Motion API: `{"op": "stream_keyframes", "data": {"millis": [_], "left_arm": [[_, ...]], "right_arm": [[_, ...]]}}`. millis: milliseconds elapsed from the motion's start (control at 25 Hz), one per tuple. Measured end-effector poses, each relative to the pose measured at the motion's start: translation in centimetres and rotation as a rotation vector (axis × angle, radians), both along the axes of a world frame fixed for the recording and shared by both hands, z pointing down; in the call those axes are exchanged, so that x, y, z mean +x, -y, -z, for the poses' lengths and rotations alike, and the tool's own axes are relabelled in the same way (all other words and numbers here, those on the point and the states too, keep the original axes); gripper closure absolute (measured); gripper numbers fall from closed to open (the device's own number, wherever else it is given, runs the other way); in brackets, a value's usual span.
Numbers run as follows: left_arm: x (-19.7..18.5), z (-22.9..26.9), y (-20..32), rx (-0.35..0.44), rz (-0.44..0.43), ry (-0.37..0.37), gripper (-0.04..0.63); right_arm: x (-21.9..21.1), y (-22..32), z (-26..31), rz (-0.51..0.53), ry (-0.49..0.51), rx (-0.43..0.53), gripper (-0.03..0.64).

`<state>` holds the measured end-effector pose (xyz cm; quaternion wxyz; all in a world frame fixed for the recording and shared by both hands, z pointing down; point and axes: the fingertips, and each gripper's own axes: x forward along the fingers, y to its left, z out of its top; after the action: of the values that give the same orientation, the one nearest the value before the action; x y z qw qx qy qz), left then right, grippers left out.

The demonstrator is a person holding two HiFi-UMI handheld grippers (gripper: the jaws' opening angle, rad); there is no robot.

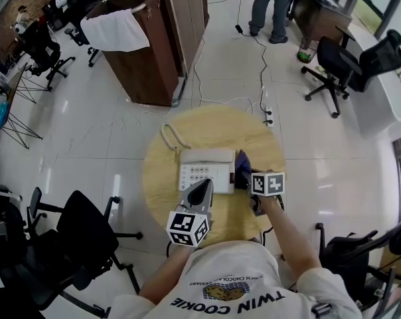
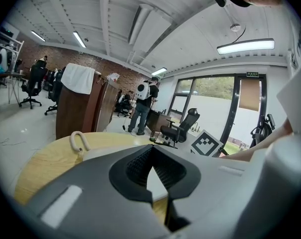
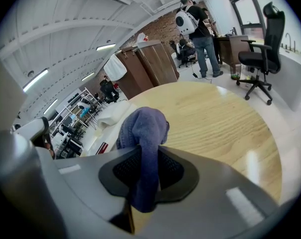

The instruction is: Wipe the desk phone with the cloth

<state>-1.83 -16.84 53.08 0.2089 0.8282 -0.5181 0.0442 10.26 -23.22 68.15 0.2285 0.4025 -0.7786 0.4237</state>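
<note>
A white desk phone (image 1: 206, 167) sits in the middle of a round wooden table (image 1: 214, 128), its coiled cord (image 1: 170, 138) looping off to the far left. My left gripper (image 1: 202, 186) hovers at the phone's near edge, shut and holding nothing. In the left gripper view the jaws (image 2: 151, 151) meet at their tips, with the phone (image 2: 98, 154) and cord (image 2: 78, 141) just beyond. At the phone's right side, my right gripper (image 1: 245, 178) is shut on a blue-purple cloth (image 1: 241, 163). The cloth (image 3: 143, 133) bunches up out of the right gripper (image 3: 146, 156), with the phone (image 3: 113, 114) to its left.
A black office chair (image 1: 81, 234) stands close to the table's left, and another chair (image 1: 346, 65) is at the far right. A wooden cabinet (image 1: 147, 45) with a white towel draped on it is behind. A power strip (image 1: 269, 115) and cables lie on the floor; a person (image 1: 270, 5) stands beyond.
</note>
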Motion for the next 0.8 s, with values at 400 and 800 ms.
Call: {"op": "stream_keyframes", "data": {"millis": [400, 800], "left_arm": [[0.3, -0.1, 0.8, -0.002, 0.032, 0.013, 0.604], [-0.3, -0.1, 1.0, -0.012, 0.086, 0.0, 0.604]], "right_arm": [[0.2, 3.2, 0.1, 0.059, -0.026, 0.012, 0.551], [0.1, 6.7, 0.4, 0.111, -0.058, 0.029, 0.551]]}}
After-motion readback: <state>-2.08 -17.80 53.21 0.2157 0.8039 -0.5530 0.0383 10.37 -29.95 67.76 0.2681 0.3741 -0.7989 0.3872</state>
